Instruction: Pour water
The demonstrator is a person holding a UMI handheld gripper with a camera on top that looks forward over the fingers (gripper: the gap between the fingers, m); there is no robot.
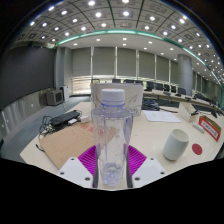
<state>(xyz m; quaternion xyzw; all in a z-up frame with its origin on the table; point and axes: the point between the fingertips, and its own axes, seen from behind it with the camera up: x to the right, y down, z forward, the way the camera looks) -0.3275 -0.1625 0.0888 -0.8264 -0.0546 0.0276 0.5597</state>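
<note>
I see the clear plastic bottle [111, 140] upright at center frame, white cap on top, standing between my gripper [111, 172] fingers. Both magenta pads [90, 158] sit tight against the bottle's lower body, left & right, so I read it as pinched on the bottle. Whether its base rests on the table [60, 140] or hangs just off it, can't tell; fingers hide that part.

Right of the bottle, lower right of frame, a white cup [176, 145] stands upright on the light tabletop, near but apart from the bottle. Beyond it, at the right edge, a red & white box-like item [208, 126]. A small red spot [197, 150] lies on the table just right of the cup.

Left-center: a dark flat item w/ cables [62, 117] on the table. Behind the bottle, mid frame, a white sheet [160, 116] lies flat. Background is an office room w/ desks, blinds along the far windows [125, 64], rows of round ceiling lights [100, 14] across upper frame.
</note>
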